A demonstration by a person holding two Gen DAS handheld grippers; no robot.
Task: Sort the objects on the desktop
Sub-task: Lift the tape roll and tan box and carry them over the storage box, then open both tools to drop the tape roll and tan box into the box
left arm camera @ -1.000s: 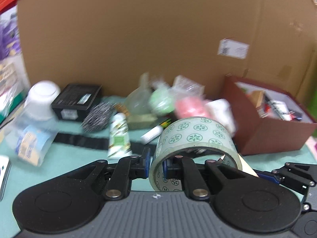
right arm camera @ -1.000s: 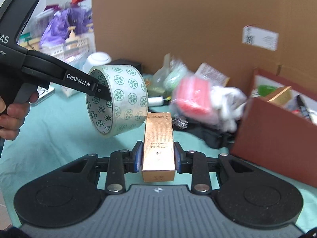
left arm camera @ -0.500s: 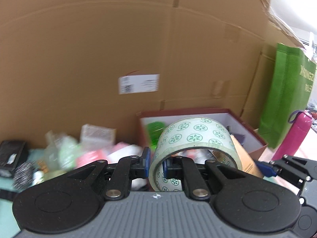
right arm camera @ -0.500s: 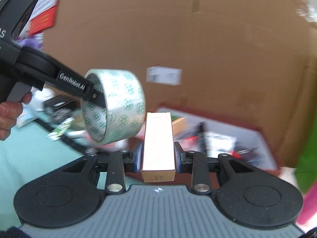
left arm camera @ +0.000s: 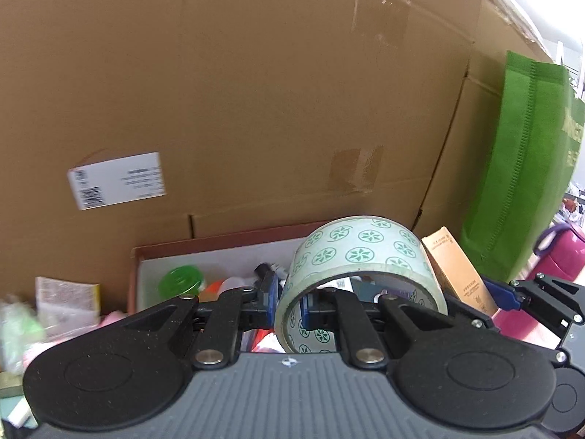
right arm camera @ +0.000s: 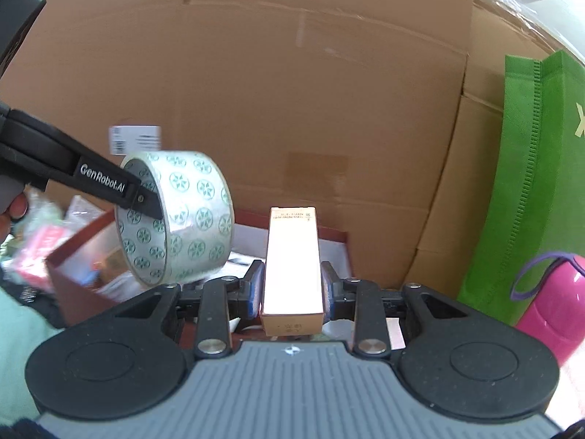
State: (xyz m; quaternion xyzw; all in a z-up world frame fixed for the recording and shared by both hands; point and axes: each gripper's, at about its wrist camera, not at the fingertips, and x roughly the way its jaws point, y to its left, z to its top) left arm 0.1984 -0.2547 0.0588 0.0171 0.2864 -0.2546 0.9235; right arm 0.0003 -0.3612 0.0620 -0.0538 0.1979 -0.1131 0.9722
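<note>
I hold the tape roll [left arm camera: 360, 256] pinched by its wall in my left gripper [left arm camera: 287, 298] and the slim carton [right arm camera: 292, 267] clamped in my right gripper [right arm camera: 291, 289], both above the red box [right arm camera: 69, 289], so each can drop inside.

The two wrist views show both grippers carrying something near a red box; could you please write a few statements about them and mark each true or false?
1. The left gripper pinches the wall of a roll of tape printed with green emblems. True.
2. The right gripper is empty. False: it is shut on a tall gold carton.
3. The red box already holds items, including something with a green lid. True.
4. The bag beside the big cardboard is blue. False: it is green.
5. A pink bottle stands at the right, outside the red box. True.
</note>
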